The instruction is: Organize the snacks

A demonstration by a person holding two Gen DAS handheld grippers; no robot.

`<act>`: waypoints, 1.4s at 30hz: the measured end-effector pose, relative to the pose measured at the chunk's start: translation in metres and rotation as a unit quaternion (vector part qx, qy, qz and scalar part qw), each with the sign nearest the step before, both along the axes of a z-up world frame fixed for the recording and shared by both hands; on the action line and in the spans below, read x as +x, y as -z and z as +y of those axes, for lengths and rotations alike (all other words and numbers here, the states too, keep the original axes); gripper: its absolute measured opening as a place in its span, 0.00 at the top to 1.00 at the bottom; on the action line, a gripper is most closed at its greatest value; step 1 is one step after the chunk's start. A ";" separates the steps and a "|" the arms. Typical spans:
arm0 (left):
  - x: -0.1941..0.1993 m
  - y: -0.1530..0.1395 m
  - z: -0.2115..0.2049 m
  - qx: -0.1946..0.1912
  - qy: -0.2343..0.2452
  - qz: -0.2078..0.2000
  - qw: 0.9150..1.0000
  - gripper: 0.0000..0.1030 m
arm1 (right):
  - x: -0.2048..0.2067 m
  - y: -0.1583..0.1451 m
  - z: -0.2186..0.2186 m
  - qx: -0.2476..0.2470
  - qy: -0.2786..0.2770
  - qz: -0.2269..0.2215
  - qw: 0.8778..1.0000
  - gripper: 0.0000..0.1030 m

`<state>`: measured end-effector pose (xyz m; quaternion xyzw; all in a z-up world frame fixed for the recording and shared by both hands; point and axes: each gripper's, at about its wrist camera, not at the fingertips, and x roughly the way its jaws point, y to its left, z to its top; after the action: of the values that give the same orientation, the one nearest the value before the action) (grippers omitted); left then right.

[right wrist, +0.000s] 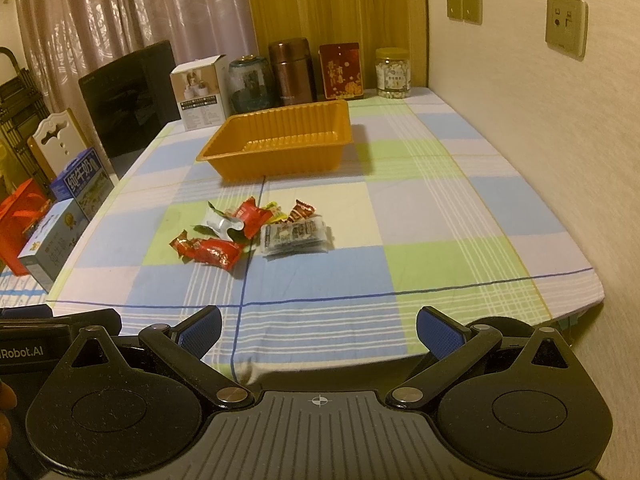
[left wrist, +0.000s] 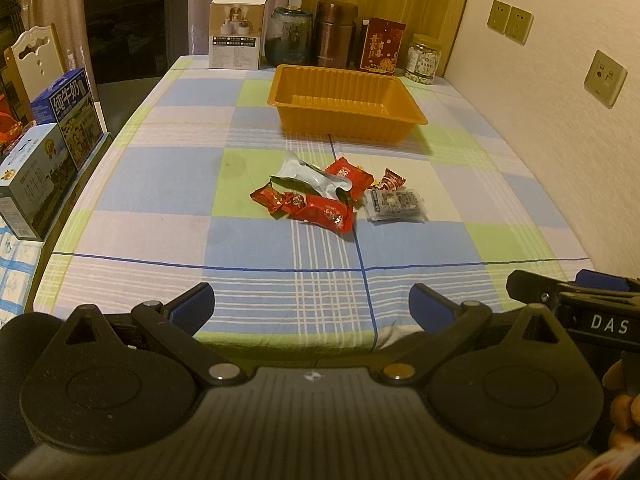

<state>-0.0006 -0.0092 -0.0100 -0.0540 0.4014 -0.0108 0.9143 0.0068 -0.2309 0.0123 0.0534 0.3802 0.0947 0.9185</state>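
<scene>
A small heap of wrapped snacks lies mid-table: red packets (left wrist: 326, 211) (right wrist: 214, 252), a silver-green pouch (left wrist: 310, 178) (right wrist: 222, 226), a clear dark-printed packet (left wrist: 396, 202) (right wrist: 296, 236) and a small brown candy (left wrist: 393, 180) (right wrist: 304, 210). An empty orange plastic tray (left wrist: 346, 100) (right wrist: 280, 140) stands behind them. My left gripper (left wrist: 310, 306) is open and empty at the table's near edge. My right gripper (right wrist: 318, 334) is open and empty too, beside it; it also shows at the right edge of the left wrist view (left wrist: 568, 284).
The table has a checked cloth (left wrist: 160, 208) (right wrist: 440, 216). Along its far edge stand a white box (left wrist: 237, 34), jars, a brown flask (left wrist: 335, 34), a red tin (right wrist: 341, 71) and a nut jar (right wrist: 393, 74). Milk cartons (left wrist: 52, 136) and a chair are left; a wall is right.
</scene>
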 end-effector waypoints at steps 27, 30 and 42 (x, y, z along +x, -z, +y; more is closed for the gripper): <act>0.052 0.030 0.026 -0.040 -0.011 0.043 0.998 0.00 | 0.074 0.039 0.005 -0.006 -0.075 -0.006 0.997 0.00; 0.068 0.036 0.029 -0.036 -0.014 0.043 0.998 0.00 | 0.099 0.046 0.011 -0.033 -0.111 -0.015 0.993 0.01; 0.125 0.067 0.036 -0.050 0.003 0.064 0.997 0.01 | 0.178 0.090 0.051 -0.148 -0.359 -0.033 0.921 0.20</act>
<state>0.1249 0.0268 -0.0766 -0.0993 0.4585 -0.0305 0.8826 0.1845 -0.1803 -0.0778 -0.2268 0.3535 0.3626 0.8320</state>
